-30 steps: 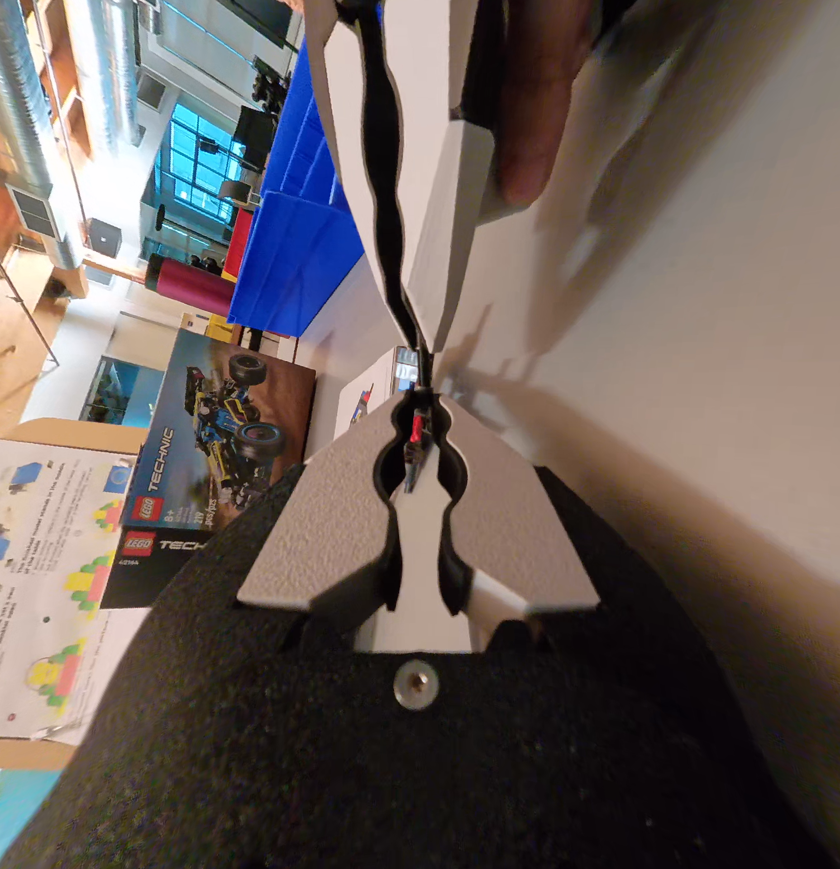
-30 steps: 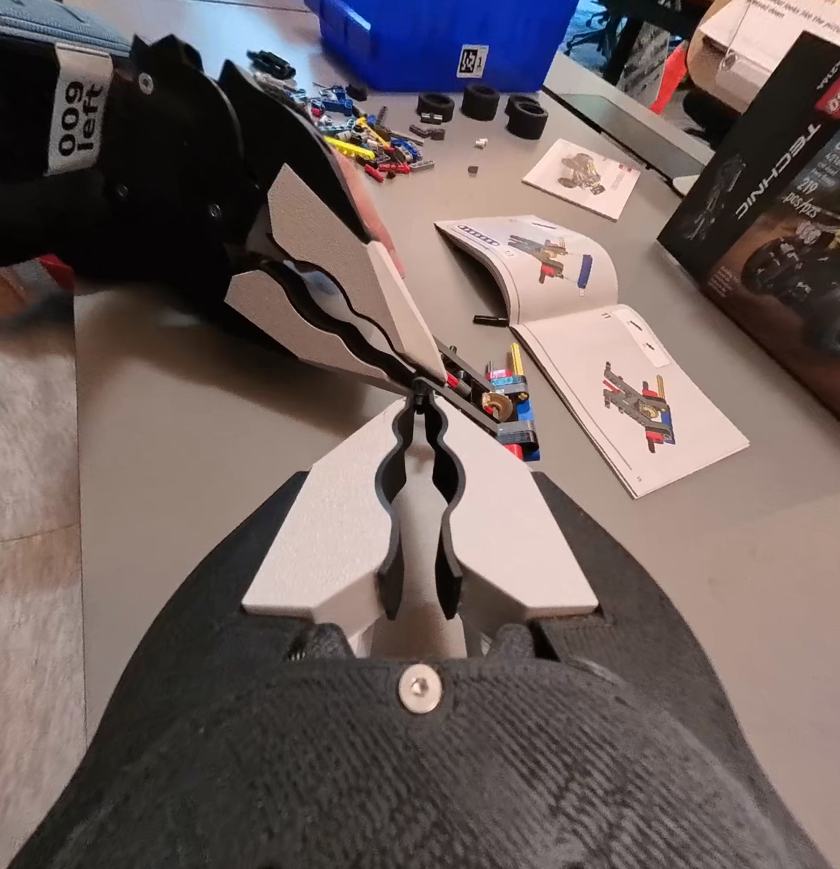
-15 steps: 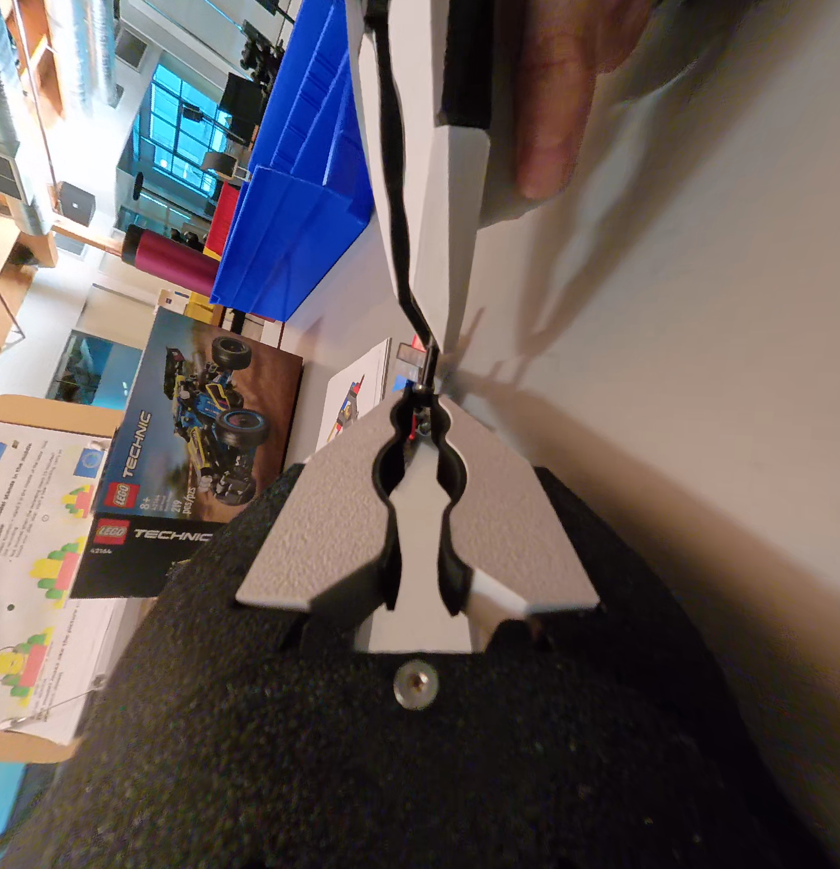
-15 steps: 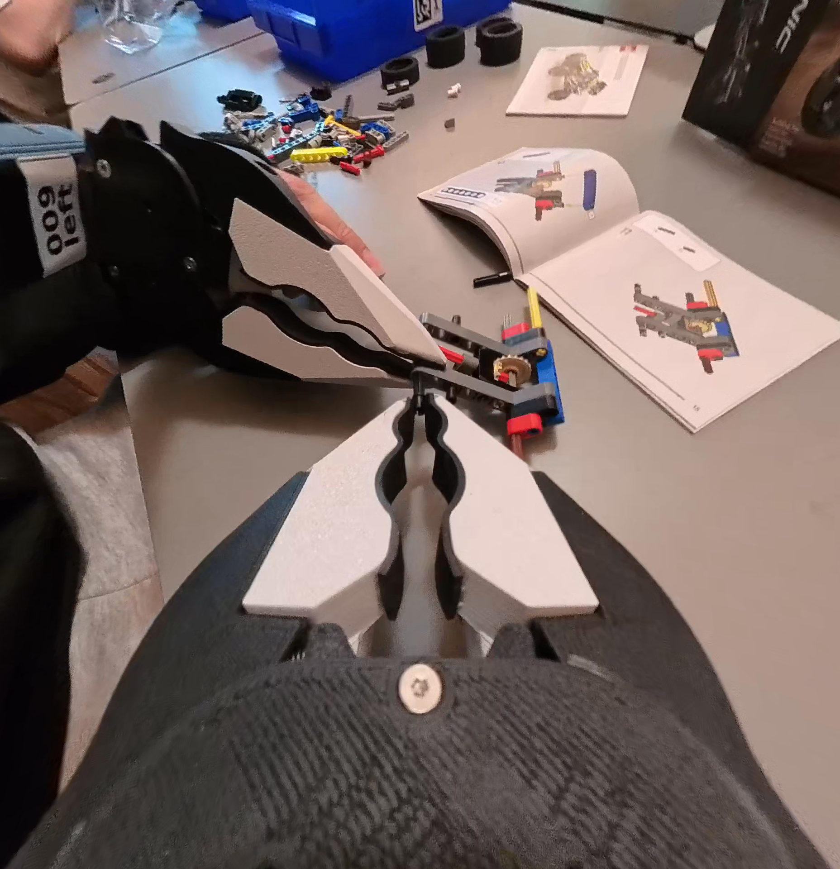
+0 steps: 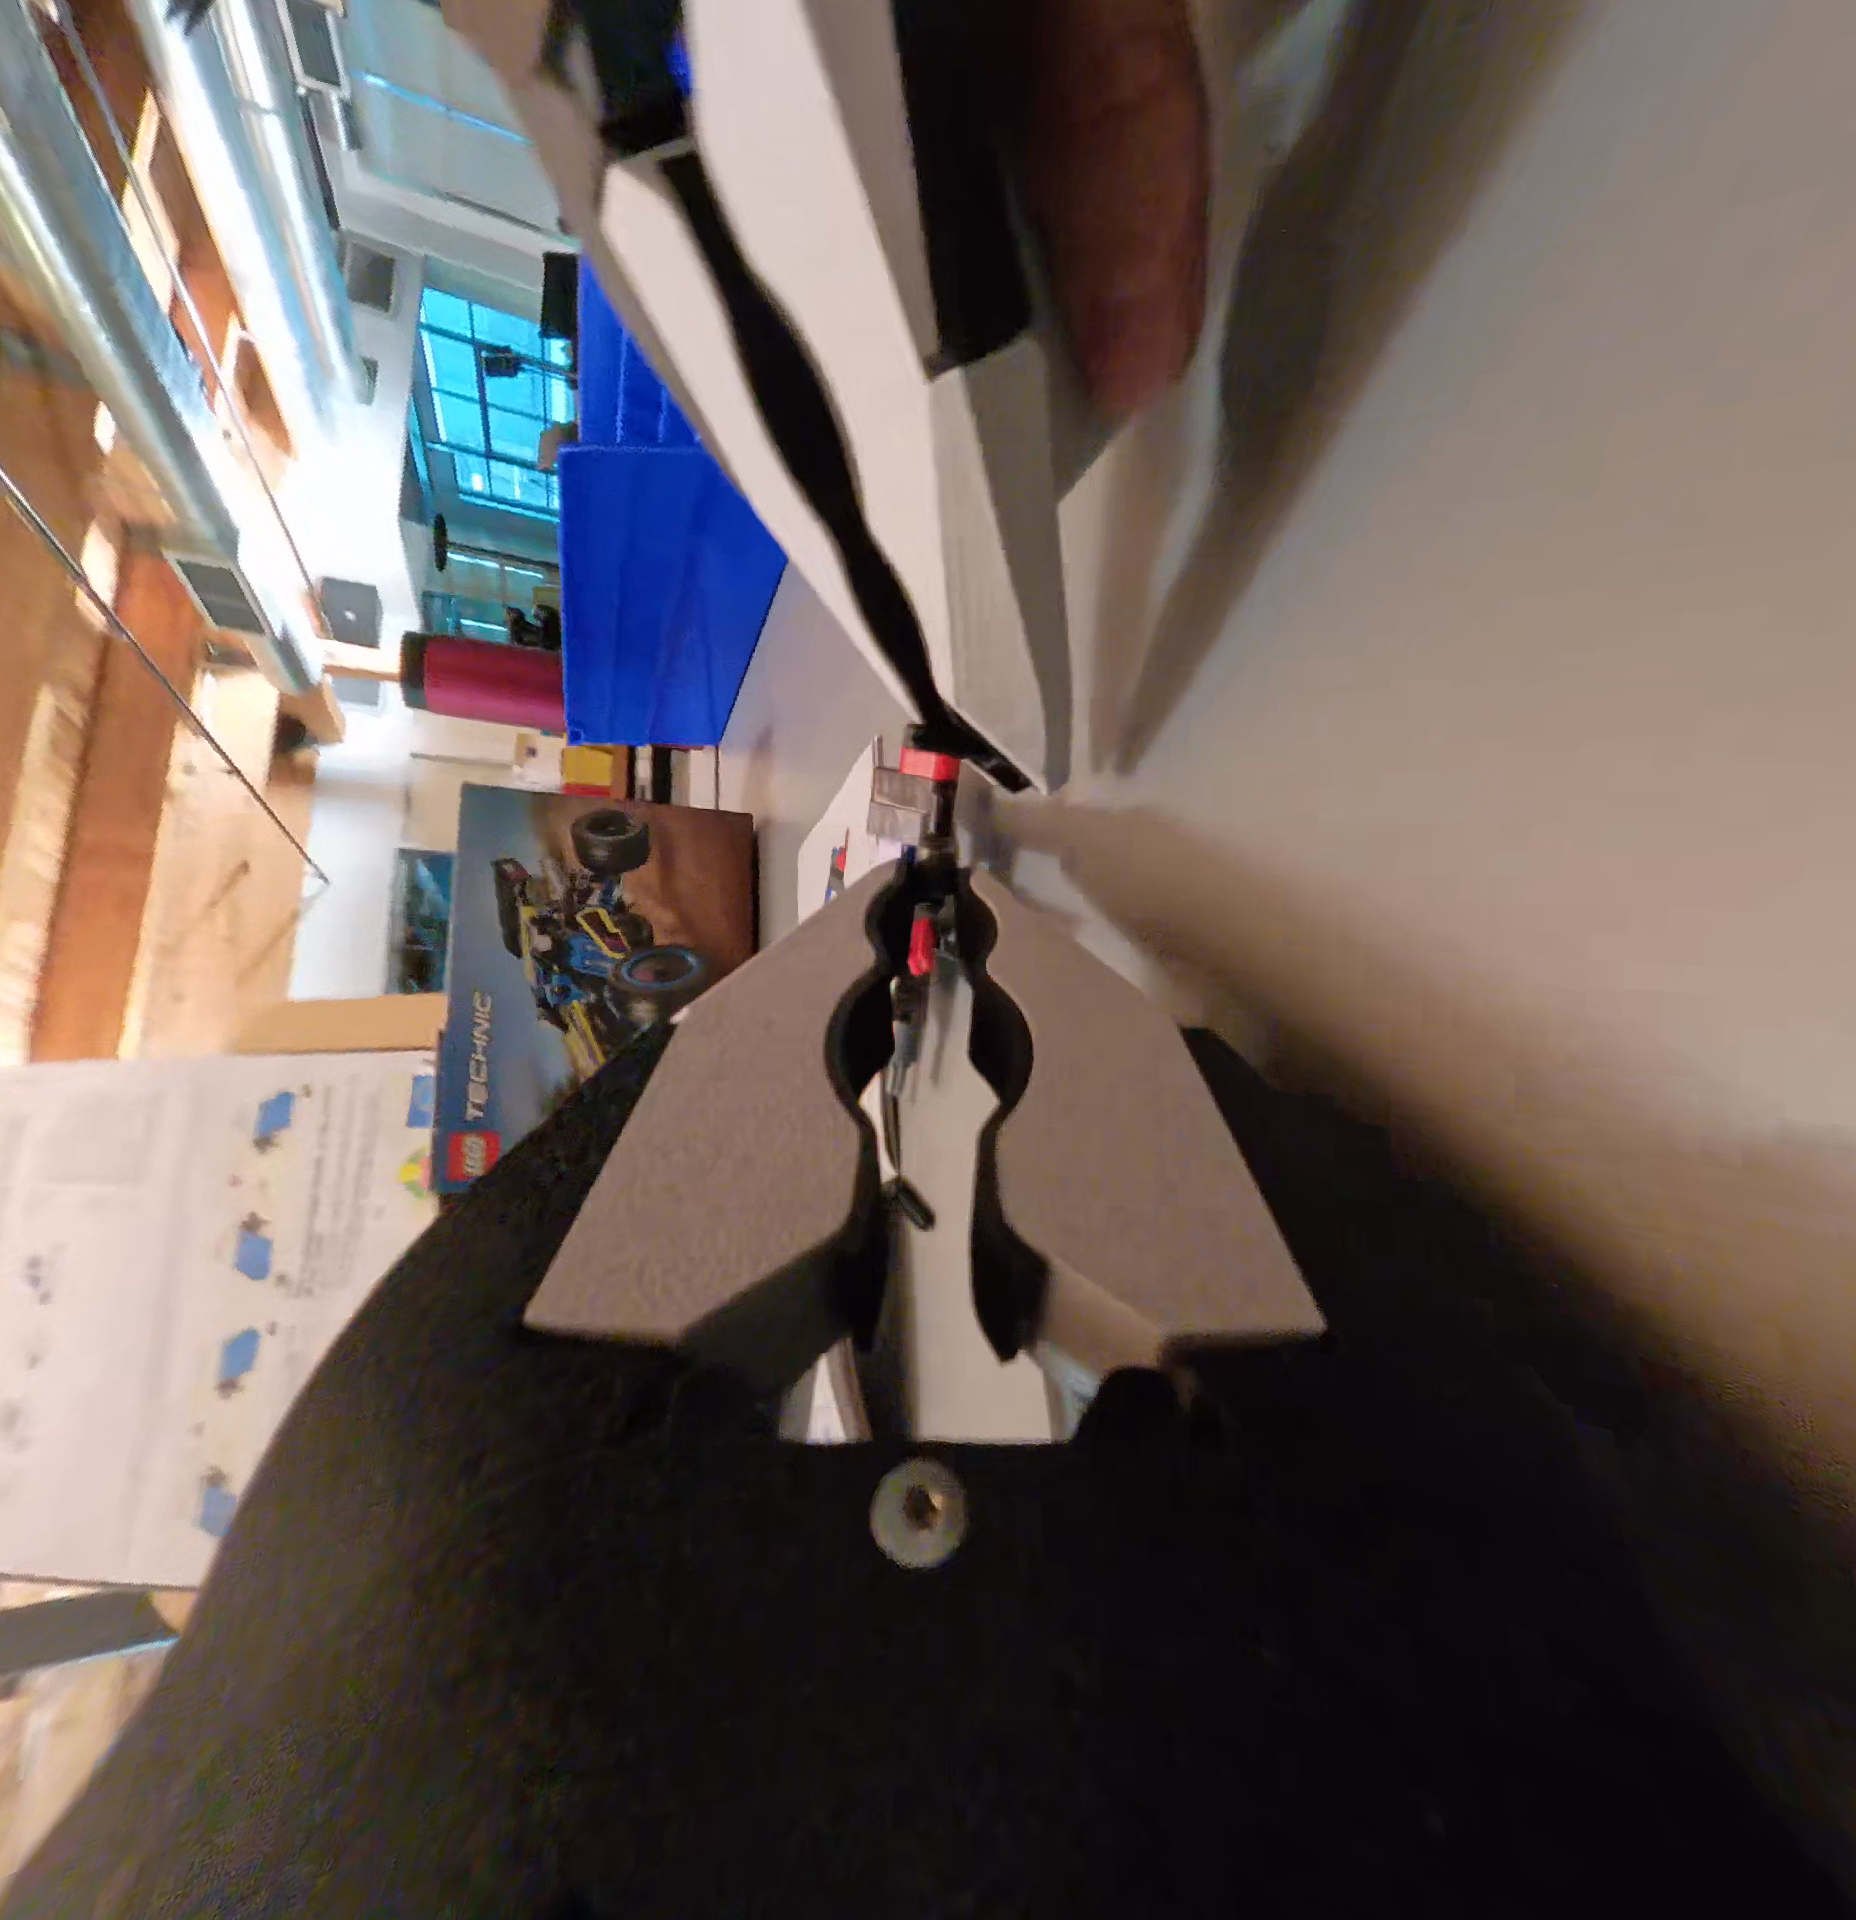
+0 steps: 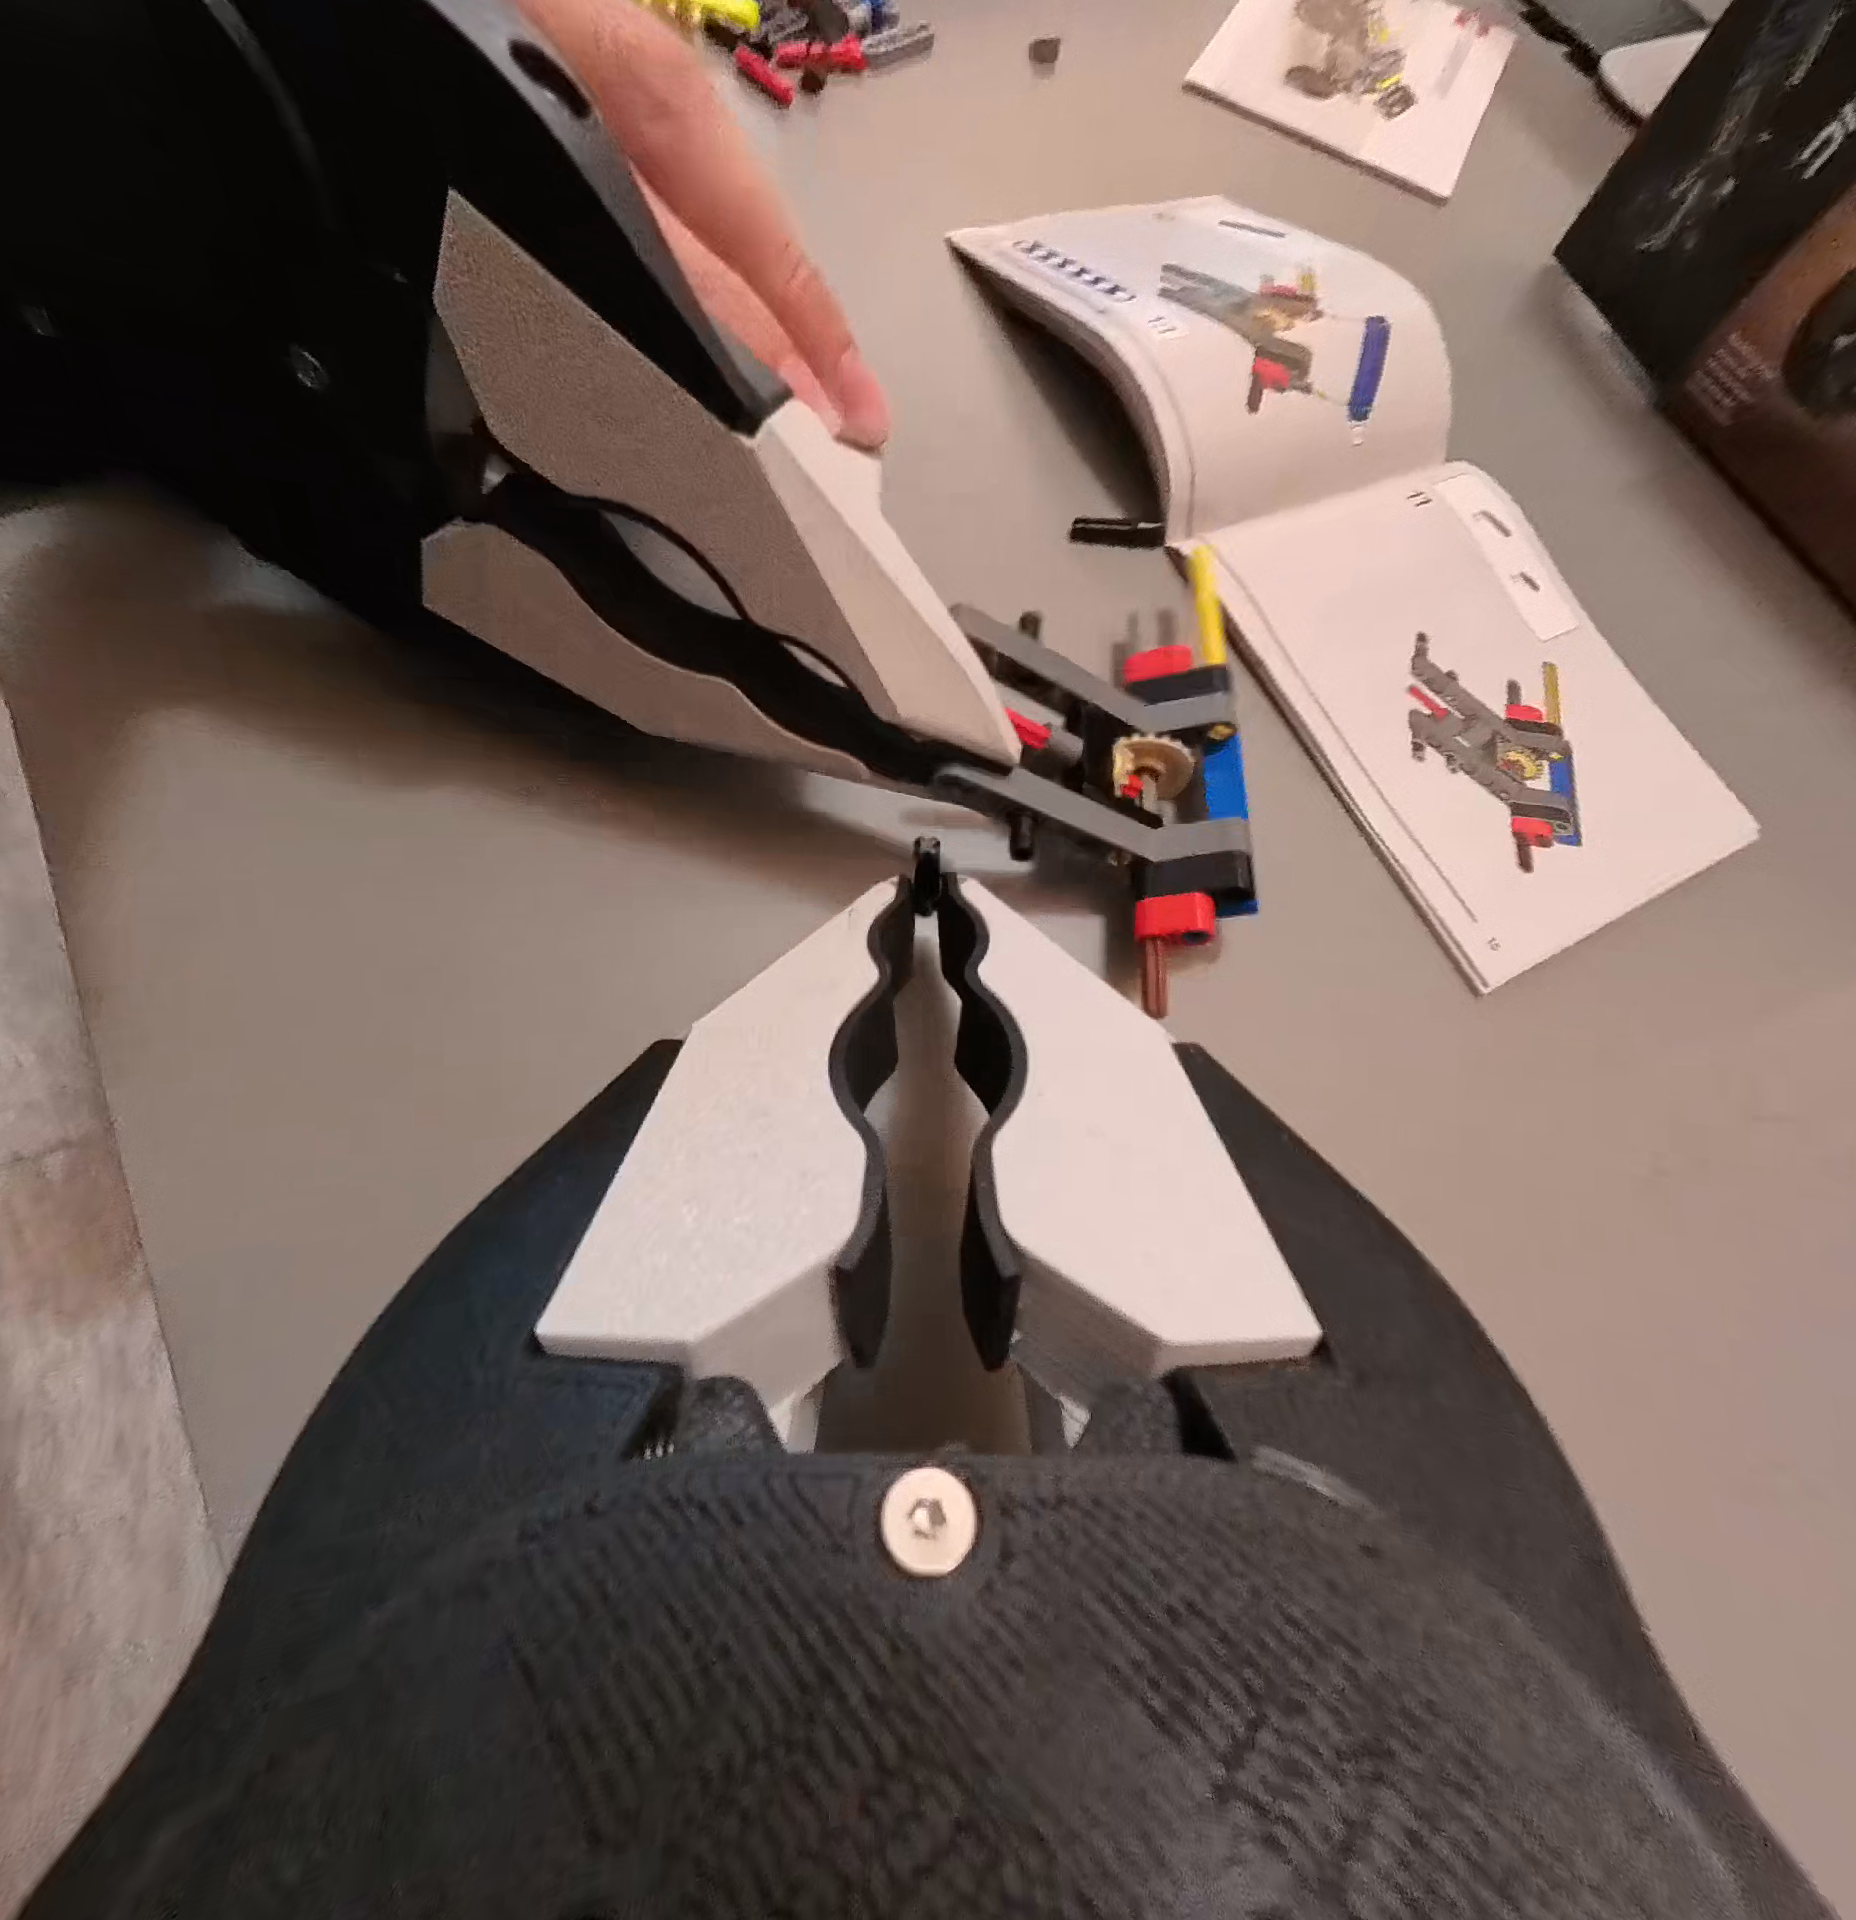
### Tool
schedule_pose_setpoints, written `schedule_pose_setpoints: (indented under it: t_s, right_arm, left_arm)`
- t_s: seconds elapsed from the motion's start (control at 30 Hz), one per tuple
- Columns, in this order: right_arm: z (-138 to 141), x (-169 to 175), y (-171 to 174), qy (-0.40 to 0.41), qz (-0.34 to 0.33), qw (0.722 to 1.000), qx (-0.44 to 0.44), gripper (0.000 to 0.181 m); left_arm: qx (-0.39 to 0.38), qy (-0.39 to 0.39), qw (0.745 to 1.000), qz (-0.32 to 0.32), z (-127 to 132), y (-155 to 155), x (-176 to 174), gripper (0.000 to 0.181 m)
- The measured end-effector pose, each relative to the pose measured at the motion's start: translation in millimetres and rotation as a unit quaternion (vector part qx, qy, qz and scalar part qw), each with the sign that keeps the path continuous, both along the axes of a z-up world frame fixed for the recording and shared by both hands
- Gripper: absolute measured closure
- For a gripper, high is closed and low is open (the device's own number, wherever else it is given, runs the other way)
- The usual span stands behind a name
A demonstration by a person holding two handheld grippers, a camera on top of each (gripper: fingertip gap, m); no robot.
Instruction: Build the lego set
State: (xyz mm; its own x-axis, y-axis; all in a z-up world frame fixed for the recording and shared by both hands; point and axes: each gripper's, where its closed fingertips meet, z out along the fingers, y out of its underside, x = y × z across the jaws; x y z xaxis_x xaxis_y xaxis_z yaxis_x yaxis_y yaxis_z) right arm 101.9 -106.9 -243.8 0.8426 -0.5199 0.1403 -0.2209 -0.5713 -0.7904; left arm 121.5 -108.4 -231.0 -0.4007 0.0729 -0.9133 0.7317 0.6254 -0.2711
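Observation:
A partly built lego assembly [image 6: 1121, 774] of grey beams, with red, blue, yellow and tan parts, is held just above the grey table [image 6: 1526, 1195]. My left gripper [image 6: 950, 767] reaches in from the left and is shut on the end of one grey beam. In the left wrist view the assembly [image 5: 919, 940] is edge-on between that gripper's tips [image 5: 929, 883]. My right gripper [image 6: 929, 885] is shut on a small black pin [image 6: 925, 860], a short gap from the beam. The right gripper also shows at the top of the left wrist view [image 5: 960, 753].
An open instruction booklet [image 6: 1423, 675] lies right of the assembly, with a loose black pin [image 6: 1111, 530] beside it. A leaflet [image 6: 1350, 83] and loose pieces [image 6: 799, 57] lie farther back. The set's box [image 6: 1786, 260] stands at the right. A blue bin [image 5: 654, 603] is behind. My two grippers' fingertips are within a few centimetres of each other.
My right gripper has drawn back a little from the beam with the black pin. Both grippers and the assembly have shifted nearer the booklet and lower over the table.

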Motion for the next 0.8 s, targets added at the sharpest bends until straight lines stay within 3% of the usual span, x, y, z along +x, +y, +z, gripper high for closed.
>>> schedule_pose_setpoints:
  t_s: [0.17, 0.33, 0.5, 0.6, 0.8]
  right_arm:
    - [-11, -6, 6, 0.015, 0.023, 0.999, -0.032, 0.178]
    - [-11, -3, 1, 0.012, 0.013, 0.999, -0.034, 0.178]
    - [-11, -5, 2, -0.012, 0.025, 0.998, -0.054, 0.178]
    - [-11, -10, 4, -0.008, 0.044, 0.997, -0.06, 0.178]
    - [-11, -17, 1, 0.0, 0.067, 0.995, -0.075, 0.178]
  left_arm:
    - [0.045, -0.062, 0.997, -0.009, -8, 0, -2, 0.175]
    - [-0.016, 0.026, 0.999, -0.03, 0, -1, -13, 0.149]
    - [-0.089, 0.104, 0.988, -0.077, 19, -4, -36, 0.152]
    - [-0.036, 0.063, 0.994, -0.081, 6, -7, -40, 0.173]
    - [0.021, -0.011, 0.997, -0.078, -6, -8, -38, 0.171]
